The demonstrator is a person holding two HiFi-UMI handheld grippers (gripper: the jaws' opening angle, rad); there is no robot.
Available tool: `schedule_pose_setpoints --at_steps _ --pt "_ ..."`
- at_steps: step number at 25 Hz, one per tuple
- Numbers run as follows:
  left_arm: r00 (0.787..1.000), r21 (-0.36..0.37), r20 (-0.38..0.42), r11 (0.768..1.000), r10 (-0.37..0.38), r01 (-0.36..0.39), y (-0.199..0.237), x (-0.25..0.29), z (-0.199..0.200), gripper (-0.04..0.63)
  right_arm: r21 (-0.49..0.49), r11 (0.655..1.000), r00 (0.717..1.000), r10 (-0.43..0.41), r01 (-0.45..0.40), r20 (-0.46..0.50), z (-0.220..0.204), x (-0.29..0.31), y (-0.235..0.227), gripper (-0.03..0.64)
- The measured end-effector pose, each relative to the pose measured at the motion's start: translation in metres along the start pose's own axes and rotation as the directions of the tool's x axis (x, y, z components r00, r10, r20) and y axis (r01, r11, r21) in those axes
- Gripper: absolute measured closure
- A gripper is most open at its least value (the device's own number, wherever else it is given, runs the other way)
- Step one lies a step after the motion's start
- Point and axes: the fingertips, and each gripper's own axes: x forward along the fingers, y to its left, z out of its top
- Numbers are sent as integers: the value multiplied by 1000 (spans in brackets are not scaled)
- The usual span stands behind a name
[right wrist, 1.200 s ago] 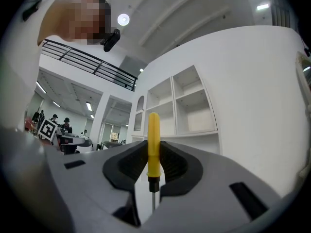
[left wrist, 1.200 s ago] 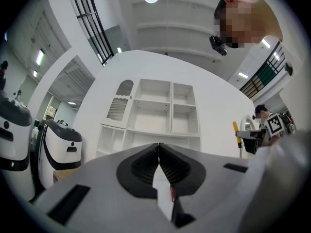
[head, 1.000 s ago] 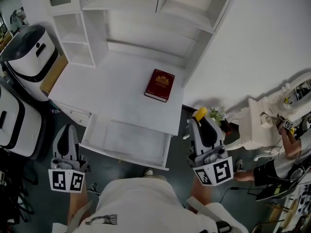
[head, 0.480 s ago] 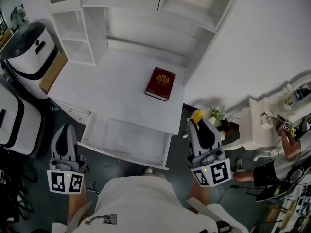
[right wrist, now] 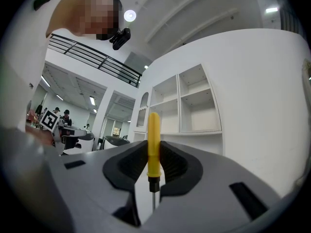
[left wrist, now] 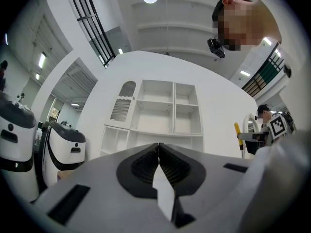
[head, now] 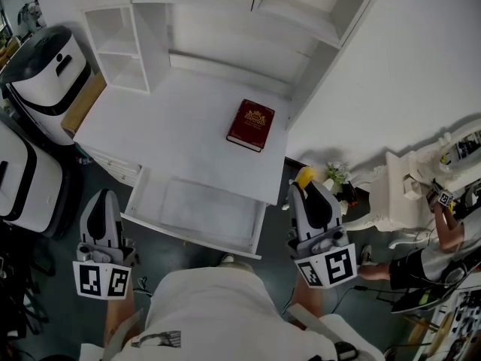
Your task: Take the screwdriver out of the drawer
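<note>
White worktop [head: 173, 126] under a white shelf unit [head: 225, 21], dark floor [head: 274, 224] in front.

Item 1: screwdriver [right wrist: 153, 140], yellow handle, thin metal shaft. Location: clamped between the jaws of the right hand-held gripper [head: 306, 189], handle pointing out past the jaw tips, shaft running back toward the gripper body. It is outside the drawer [head: 195, 209], to the right of it and over the floor.

Item 2: drawer, white, pulled open below the worktop's front edge.

Item 3: left hand-held gripper [left wrist: 159, 147], jaws together with nothing between them. Location: left of the drawer, well apart from the right one.

Item 4: red book [head: 251, 125], gold emblem on the cover, lying flat on the worktop near its right edge.

Item 5: two white-and-black machines [head: 45, 74], on the floor left of the worktop.

Item 6: small potted plant [head: 334, 175] and white ornate stand [head: 398, 194], to the right, beside the wall.
</note>
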Motion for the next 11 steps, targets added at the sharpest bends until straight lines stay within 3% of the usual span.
schedule_pose_setpoints --at_steps 11 --pt "999 -9 -5 999 46 -46 17 -25 1 578 -2 999 999 53 -53 -9 -1 10 26 531"
